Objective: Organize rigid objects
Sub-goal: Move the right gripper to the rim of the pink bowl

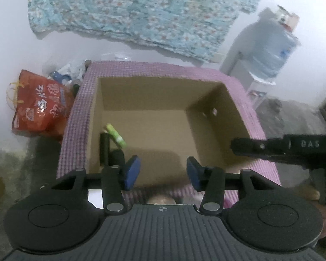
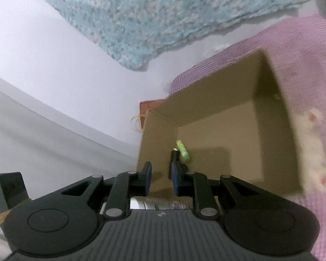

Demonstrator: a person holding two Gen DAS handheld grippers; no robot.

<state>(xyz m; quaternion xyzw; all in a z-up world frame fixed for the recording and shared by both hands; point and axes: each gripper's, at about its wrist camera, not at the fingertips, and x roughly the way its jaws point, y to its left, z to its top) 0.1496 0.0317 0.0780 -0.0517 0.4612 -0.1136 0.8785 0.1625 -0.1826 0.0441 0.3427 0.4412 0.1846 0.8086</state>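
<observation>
An open cardboard box (image 1: pixel 215 108) wrapped in a pink checked mat stands below me. Inside, by its left wall, a small green tube (image 1: pixel 116 135) leans against a black upright object (image 1: pixel 104 150). My left gripper (image 1: pixel 162 173) is open and empty over the box's near edge. My right gripper (image 2: pixel 161 179) is open and empty above the near left corner of the box (image 2: pixel 271 100); the green tube (image 2: pixel 183 150) and the black object (image 2: pixel 174 155) show just beyond its right finger. The right gripper's body also shows at the right of the left wrist view (image 1: pixel 278 146).
A red printed bag (image 1: pixel 41 104) and some clutter lie left of the box. A water dispenser with a blue bottle (image 1: pixel 267 47) stands at the right. A floral cloth (image 1: pixel 141 10) hangs on the white wall behind. The floor is dark and stained.
</observation>
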